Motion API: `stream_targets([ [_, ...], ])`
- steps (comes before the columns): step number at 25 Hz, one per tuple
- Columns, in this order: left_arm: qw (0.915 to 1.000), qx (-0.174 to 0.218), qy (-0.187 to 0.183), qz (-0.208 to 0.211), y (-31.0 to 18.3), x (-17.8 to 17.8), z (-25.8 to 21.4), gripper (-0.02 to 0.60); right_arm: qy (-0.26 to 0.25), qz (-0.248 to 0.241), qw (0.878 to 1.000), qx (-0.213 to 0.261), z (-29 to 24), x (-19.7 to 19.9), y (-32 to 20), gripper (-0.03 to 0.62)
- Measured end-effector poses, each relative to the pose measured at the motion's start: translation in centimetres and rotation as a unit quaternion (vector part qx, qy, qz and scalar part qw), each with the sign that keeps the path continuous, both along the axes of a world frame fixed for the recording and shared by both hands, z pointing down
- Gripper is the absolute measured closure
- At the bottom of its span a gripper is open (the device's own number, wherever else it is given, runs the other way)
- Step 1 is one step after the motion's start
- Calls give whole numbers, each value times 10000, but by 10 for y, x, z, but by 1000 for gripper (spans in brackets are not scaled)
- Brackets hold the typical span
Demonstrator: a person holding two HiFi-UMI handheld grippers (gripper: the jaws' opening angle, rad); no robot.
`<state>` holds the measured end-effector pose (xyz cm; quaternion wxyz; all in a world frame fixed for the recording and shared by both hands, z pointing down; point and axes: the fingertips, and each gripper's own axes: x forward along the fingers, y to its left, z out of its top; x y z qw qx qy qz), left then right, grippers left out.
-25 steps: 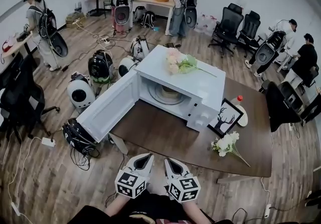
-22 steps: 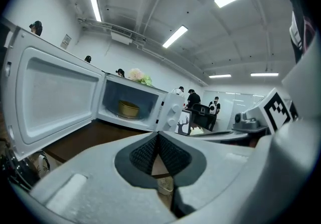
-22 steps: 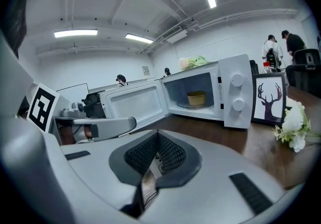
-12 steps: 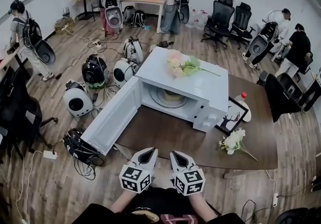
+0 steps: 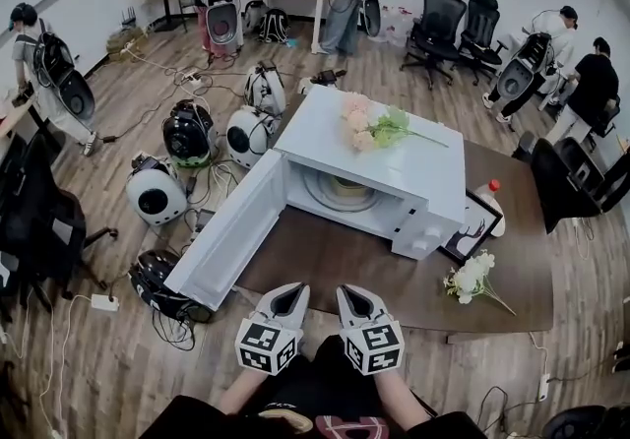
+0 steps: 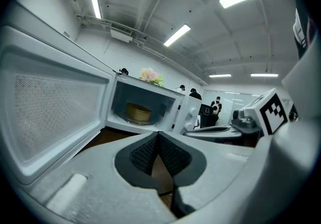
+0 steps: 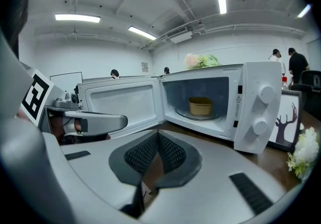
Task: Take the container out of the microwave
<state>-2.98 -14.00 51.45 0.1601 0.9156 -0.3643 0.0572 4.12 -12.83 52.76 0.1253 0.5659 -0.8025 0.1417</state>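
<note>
Tabletop is bearing the microwave, door swung open, container sitting inside on the turntable; you are holding left gripper and right gripper short of it, jaws closed and empty, so reaching in is requiring them opened first.

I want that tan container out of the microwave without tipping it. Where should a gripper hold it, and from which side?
Probably its near wall at the rim, coming in level through the open front. The container stands upright and round on the turntable, and the microwave is walled on every other side. The left gripper and right gripper are both shut, so open one first.
</note>
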Motion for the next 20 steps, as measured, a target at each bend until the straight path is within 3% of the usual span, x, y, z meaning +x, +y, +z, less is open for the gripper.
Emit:
stream_targets([
  [20,9982,-102,-170,-570,-55,5,3,572,442,-411,9982,64,-4,22,-90,576],
])
